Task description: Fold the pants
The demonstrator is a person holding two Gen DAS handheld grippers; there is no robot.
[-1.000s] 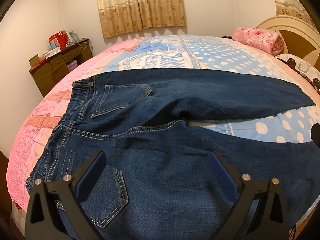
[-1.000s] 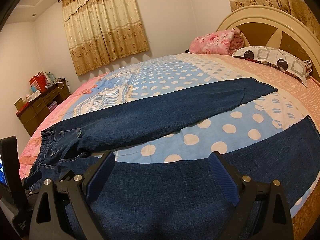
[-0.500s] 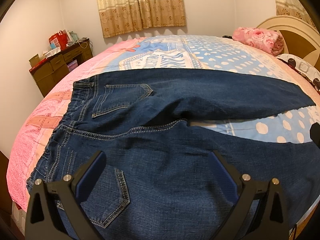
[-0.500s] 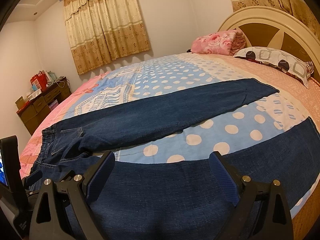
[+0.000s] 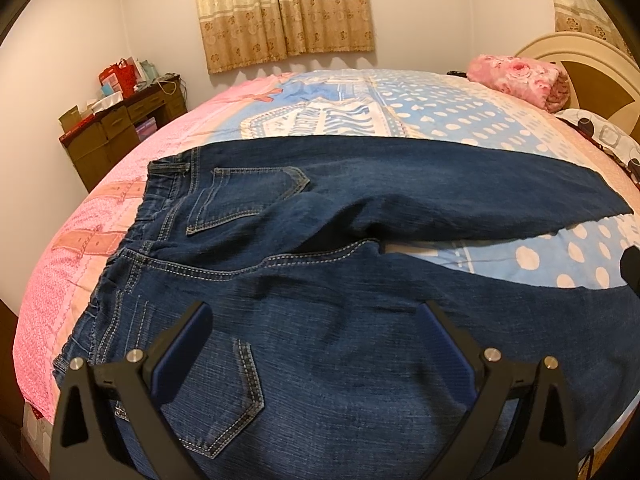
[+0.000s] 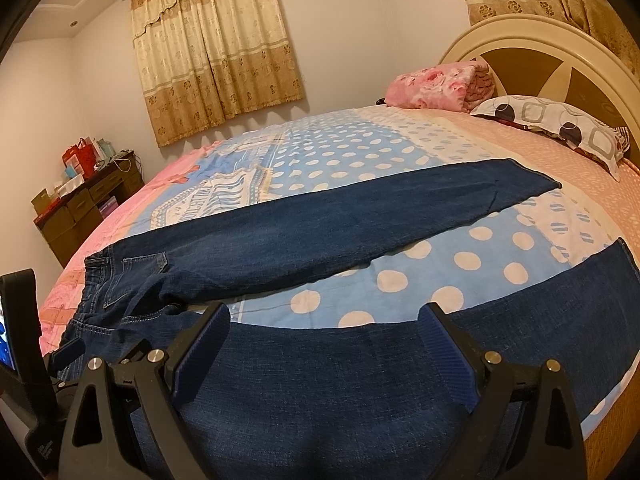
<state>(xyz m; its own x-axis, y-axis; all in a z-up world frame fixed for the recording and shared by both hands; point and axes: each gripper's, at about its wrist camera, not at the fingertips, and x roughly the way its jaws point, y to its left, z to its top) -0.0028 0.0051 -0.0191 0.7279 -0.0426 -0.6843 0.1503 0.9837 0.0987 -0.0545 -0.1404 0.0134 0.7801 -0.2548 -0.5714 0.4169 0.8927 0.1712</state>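
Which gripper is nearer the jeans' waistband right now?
Left. The left gripper hangs over the seat and back pocket, just beside the waistband. The right gripper hangs farther down the near leg, toward the hems.

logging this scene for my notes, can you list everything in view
jeans: 1, dark blue, spread flat on bed, legs apart
bed: 1, pink and blue dotted cover, cream headboard
folded blanket: 1, pink floral, by headboard
pillow: 1, white with circles, by headboard
curtains: beige, on walls
desk: 1, brown, cluttered, far left wall
left tongs: black, blue pads, open over seat
right tongs: black, blue pads, open over near leg
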